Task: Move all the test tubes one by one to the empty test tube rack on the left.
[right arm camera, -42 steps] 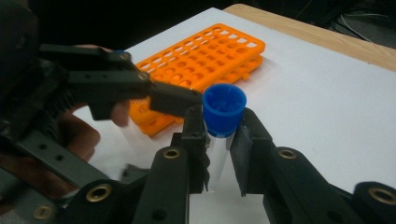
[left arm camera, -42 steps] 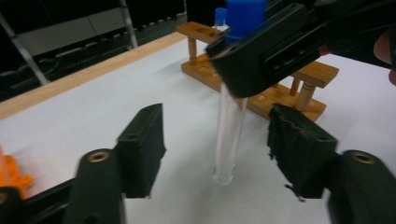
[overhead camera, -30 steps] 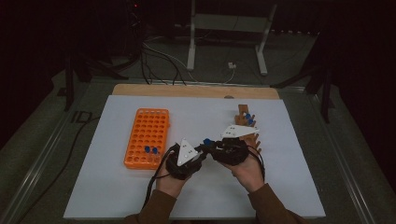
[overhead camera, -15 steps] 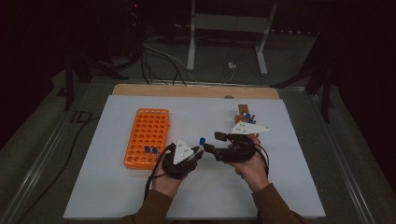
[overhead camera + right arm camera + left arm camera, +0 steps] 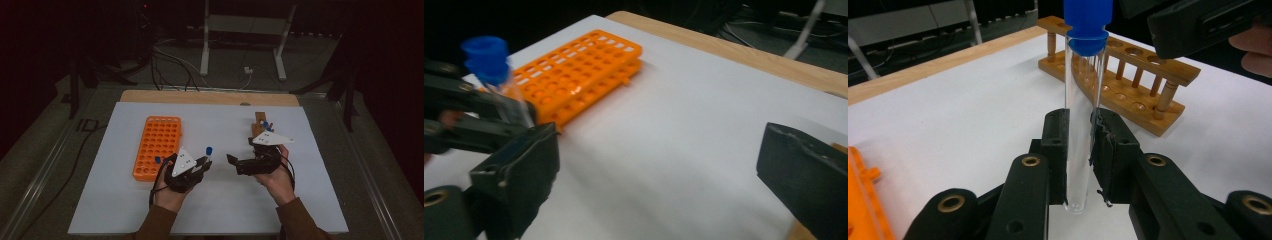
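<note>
I see the white table mat (image 5: 125, 210) carrying the orange plastic tube rack (image 5: 157, 145) at left and the wooden tube rack (image 5: 1128, 65) far right. My right gripper (image 5: 235, 162) has just been opening, nothing between its jaws. My left gripper (image 5: 1079, 145) clamps the clear glass tube with blue cap (image 5: 1082, 115), upright between the racks.

A clear glass test tube (image 5: 1079, 125) with a bright blue cap (image 5: 1087, 22) stands out against a white table mat (image 5: 220, 135). An orange plastic rack (image 5: 157, 146) and a light brown wooden rack (image 5: 1128, 70) sit on the mat. Both grippers, left (image 5: 199, 165) and right (image 5: 239, 162), are black with brass-coloured rivets.
</note>
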The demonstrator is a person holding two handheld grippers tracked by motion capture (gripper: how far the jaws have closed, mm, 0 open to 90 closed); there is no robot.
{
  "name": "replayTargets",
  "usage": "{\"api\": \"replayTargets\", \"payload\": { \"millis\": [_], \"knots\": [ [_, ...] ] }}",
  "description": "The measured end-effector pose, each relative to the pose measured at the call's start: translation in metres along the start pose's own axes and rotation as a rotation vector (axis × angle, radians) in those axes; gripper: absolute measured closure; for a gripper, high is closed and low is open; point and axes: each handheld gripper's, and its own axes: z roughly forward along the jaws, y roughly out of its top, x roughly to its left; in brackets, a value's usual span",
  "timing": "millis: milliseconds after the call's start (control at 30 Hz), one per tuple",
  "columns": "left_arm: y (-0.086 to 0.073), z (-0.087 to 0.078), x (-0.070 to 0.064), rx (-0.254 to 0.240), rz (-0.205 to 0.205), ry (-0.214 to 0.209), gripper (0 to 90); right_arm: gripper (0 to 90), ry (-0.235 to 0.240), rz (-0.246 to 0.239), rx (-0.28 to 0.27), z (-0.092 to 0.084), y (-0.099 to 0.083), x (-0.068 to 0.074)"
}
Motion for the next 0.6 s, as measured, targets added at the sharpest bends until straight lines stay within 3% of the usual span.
{"api": "replayTargets", "payload": {
  "millis": [267,600],
  "knots": [
    [-0.003,-0.018,0.011,-0.012,-0.031,-0.01,76.7,1.7,-0.047,0.019,0.004,-0.005,-0.006,-0.01],
    [-0.009,-0.045,0.029,-0.032,-0.053,0.016,76.6,0.6,-0.091,0.054,-0.006,-0.012,-0.011,-0.021]
  ]
}}
